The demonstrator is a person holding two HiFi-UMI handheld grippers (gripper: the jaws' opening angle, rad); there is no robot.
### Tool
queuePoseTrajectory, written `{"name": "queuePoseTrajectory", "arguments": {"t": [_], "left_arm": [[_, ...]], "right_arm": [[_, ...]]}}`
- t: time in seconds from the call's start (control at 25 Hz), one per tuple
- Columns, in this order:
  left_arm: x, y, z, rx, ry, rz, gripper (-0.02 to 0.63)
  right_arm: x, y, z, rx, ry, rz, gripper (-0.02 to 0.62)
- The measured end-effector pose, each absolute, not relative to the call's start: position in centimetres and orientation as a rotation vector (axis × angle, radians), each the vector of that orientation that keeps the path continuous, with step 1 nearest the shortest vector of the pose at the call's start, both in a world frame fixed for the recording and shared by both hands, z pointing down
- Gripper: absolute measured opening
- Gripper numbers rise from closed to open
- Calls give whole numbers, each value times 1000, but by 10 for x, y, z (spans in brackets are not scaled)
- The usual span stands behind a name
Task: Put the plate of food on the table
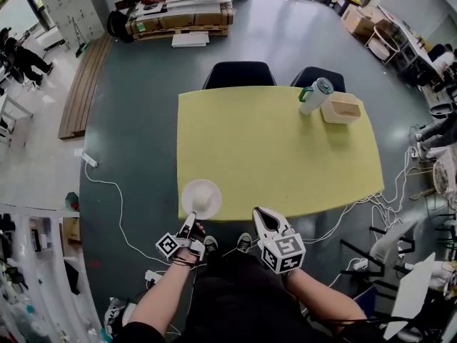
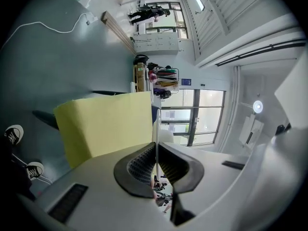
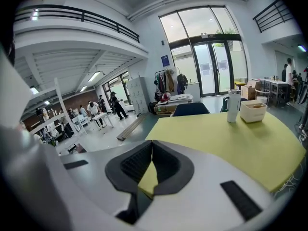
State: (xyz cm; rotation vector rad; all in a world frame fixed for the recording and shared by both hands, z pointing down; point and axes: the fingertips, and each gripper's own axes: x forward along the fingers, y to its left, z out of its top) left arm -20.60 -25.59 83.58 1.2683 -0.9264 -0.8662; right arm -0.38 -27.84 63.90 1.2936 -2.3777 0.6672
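A white plate [image 1: 188, 194] carrying a pale lump of food [image 1: 205, 199] hovers at the near-left corner of the yellow table [image 1: 278, 152]. My left gripper [image 1: 190, 223] is shut on the plate's near rim. In the left gripper view the plate [image 2: 155, 129] runs edge-on as a thin white line between the closed pads of the left gripper [image 2: 155, 153], with the food [image 2: 167, 136] just beyond. My right gripper [image 1: 265, 217] is shut and holds nothing, just off the table's near edge. In the right gripper view its jaws [image 3: 151, 146] meet over the tabletop [image 3: 226, 138].
At the table's far right stand a white tumbler with a green lid [image 1: 315, 95] and a white box [image 1: 340, 108]. Two dark chairs [image 1: 239, 73] sit behind the far edge. Cables [image 1: 371, 206] trail on the floor at the right.
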Motion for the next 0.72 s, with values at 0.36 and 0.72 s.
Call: {"name": "queuePoseTrajectory", "arguments": {"t": [0.36,0.72], "left_arm": [[-206,-265,872,1216,-946,-854,23],[-209,-260,907,1186,-1014,-774,23]], "right_arm": [[-15,-287,655,1257,-2360,663,12],[-10,-287,666,1261,-2329,672,12]]}}
